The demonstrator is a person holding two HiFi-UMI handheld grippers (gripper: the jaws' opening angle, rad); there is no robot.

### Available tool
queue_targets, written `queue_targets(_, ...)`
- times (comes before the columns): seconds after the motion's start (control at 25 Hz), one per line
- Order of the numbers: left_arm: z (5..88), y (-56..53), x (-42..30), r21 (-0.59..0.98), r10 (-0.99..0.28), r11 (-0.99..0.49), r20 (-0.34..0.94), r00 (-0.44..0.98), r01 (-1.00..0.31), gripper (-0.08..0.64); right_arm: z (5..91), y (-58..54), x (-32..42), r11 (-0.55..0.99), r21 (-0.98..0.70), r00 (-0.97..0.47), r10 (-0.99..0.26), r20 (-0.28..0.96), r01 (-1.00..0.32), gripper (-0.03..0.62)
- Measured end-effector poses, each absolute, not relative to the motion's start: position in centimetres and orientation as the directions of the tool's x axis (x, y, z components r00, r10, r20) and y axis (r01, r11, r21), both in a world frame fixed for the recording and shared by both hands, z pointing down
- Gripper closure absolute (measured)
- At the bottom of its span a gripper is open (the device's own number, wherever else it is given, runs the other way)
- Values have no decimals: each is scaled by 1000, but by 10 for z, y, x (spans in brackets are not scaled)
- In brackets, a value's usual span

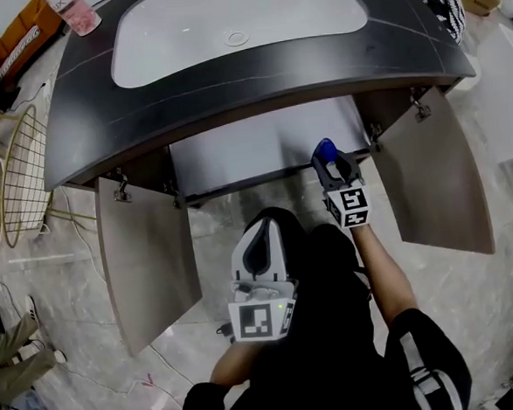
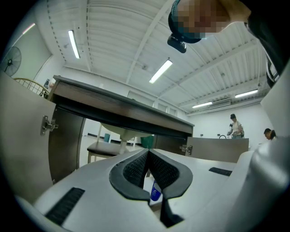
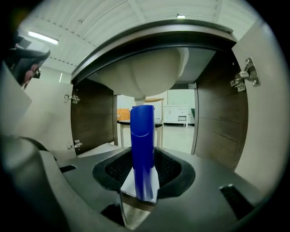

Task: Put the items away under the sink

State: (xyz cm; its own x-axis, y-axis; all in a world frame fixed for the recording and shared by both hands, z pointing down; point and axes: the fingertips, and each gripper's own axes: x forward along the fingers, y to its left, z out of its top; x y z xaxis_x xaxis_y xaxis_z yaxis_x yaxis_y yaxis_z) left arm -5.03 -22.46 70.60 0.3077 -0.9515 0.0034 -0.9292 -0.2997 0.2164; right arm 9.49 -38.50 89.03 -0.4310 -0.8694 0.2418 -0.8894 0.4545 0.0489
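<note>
My right gripper (image 1: 327, 161) is shut on a tube with a blue cap (image 3: 142, 136) and a white body; the cap points up between the pads. It hangs at the front of the open cabinet (image 1: 253, 152) under the sink (image 1: 226, 26), right of centre. The basin's underside (image 3: 145, 72) curves just above and ahead of the tube. My left gripper (image 1: 260, 252) is nearer to me, short of the cabinet, shut with nothing in it; its pads (image 2: 136, 170) meet at the tip. The blue tube (image 2: 155, 192) shows through the gap below them.
Both cabinet doors stand wide open, the left door (image 1: 146, 260) and the right door (image 1: 434, 174). A pink cup (image 1: 77, 12) stands on the dark countertop (image 1: 92, 106). A wire basket (image 1: 22, 172) stands on the floor at the left. People (image 2: 235, 127) are far across the room.
</note>
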Motion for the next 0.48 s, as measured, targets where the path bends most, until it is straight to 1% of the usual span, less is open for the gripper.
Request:
queue_targets(0.32, 717, -236, -61, 159, -954, -293, 17, 299, -943, 545, 935, -435, 94, 468, 76, -432, -858, 280, -881, 443)
queue_targets(0.48, 722, -241, -63, 174, -958, -278, 27, 287, -945, 545, 953, -446, 95, 473, 70, -434, -850, 299, -878, 443)
